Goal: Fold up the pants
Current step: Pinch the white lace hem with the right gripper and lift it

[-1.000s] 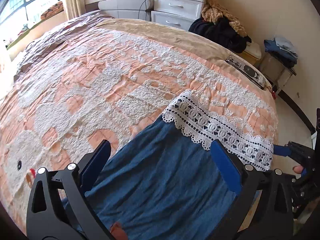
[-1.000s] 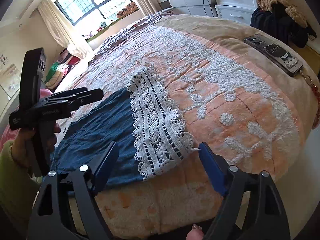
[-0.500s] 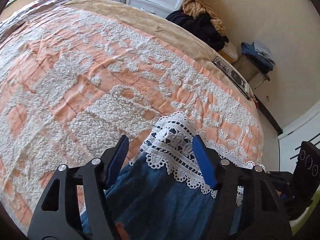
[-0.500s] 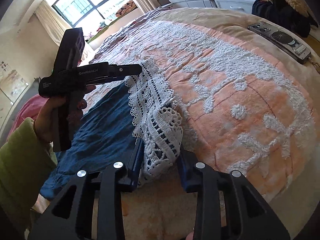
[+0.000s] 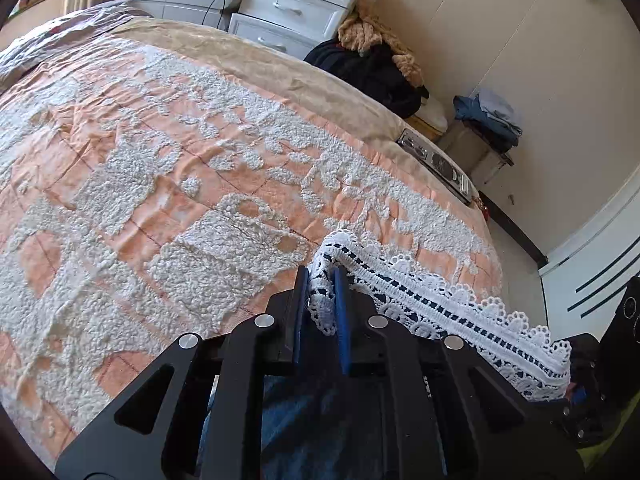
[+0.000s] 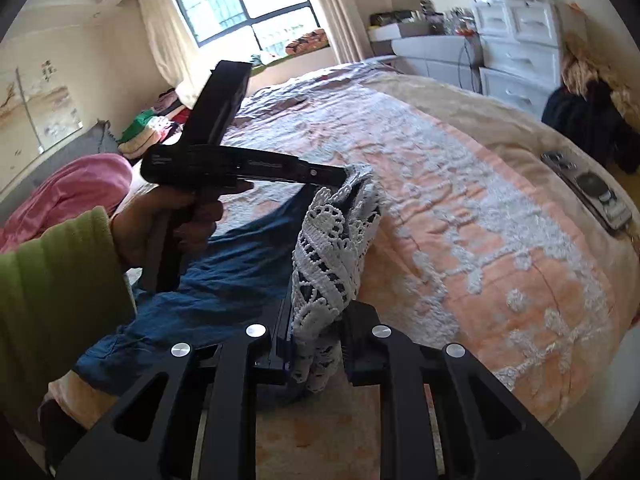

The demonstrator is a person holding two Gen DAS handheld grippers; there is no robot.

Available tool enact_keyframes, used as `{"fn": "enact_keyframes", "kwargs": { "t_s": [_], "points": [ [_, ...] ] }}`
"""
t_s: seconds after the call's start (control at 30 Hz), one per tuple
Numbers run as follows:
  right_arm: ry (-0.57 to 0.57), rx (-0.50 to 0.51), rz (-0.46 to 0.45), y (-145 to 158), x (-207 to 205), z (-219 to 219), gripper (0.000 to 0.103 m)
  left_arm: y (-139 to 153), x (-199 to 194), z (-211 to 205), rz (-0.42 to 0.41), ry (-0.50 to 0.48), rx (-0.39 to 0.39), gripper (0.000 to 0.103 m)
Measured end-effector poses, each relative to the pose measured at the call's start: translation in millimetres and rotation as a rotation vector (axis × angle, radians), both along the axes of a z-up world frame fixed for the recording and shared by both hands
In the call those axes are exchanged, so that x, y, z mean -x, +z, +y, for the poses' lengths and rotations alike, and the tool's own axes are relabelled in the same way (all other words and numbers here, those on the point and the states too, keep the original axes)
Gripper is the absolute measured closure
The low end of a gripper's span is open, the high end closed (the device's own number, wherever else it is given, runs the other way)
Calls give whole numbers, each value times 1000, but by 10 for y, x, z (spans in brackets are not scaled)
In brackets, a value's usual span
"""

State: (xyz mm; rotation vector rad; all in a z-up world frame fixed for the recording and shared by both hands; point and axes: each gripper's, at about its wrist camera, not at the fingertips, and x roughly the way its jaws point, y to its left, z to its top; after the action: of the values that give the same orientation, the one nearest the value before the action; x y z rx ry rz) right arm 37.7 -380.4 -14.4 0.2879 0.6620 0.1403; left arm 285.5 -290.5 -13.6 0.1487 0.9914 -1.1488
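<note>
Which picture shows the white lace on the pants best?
The left wrist view: the lace runs long and sharp across the bed. The right wrist view shows only a bunched bit.

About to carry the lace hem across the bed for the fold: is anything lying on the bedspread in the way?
Nothing visible does. Both the left gripper and right gripper are shut on the lace hem, and the bedspread ahead looks bare. Only a remote lies at its far edge, off to the side.
</note>
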Motion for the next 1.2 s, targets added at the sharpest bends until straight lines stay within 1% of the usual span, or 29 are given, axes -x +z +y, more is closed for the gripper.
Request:
{"fn": "enact_keyframes", "kwargs": {
  "t_s": [0.07,0.2,0.3,0.37,0.4,0.43,0.47,0.57,0.63,0.67,0.7,0.77,0.8,0.87,0.93,1.0,1.1,1.17,1.2],
  "points": [
    [2,8,7,-3,-10,64,86,-20,-19,56,7,20,-10,96],
    [-103,71,71,-120,-19,-100,86,-100,-9,33,13,21,-24,96],
    [-132,-29,131,-251,-14,-336,85,-170,8,-63,17,10,-43,91],
    [-137,-76,148,-326,-22,-415,84,-203,31,-143,2,6,-62,83],
    [-143,-87,165,-369,-27,-433,80,-221,32,-172,-4,9,-74,69],
    [-147,-98,175,-403,-19,-439,79,-243,36,-199,-2,0,-80,57],
    [-151,-114,179,-432,-13,-457,78,-269,51,-235,-14,-9,-101,55],
    [-153,-154,182,-455,28,-474,77,-310,92,-303,-23,-38,-117,56],
    [-152,-161,183,-455,30,-467,76,-310,108,-340,-16,-48,-112,67],
    [-151,-163,181,-457,26,-464,76,-306,123,-365,-20,-51,-116,76],
    [-149,-164,180,-459,24,-457,75,-294,151,-387,-34,-61,-121,81],
    [-143,-161,178,-451,24,-429,79,-263,178,-397,-59,-67,-123,85],
    [-139,-157,170,-433,23,-420,83,-245,169,-379,-54,-64,-116,86],
    [-134,-158,144,-387,46,-408,84,-166,141,-295,-44,-55,-77,87],
    [-112,-163,91,-279,86,-352,85,-38,123,-166,-34,-48,-20,88],
    [-66,-151,30,-119,134,-223,85,124,123,21,-38,-42,33,88],
    [50,-109,-46,117,183,119,85,348,159,432,-49,-22,102,88],
    [152,-77,-81,223,183,431,85,443,183,815,-50,22,141,89],
    [199,-63,-86,252,153,593,85,461,173,998,-45,46,159,92]
  ]
}}
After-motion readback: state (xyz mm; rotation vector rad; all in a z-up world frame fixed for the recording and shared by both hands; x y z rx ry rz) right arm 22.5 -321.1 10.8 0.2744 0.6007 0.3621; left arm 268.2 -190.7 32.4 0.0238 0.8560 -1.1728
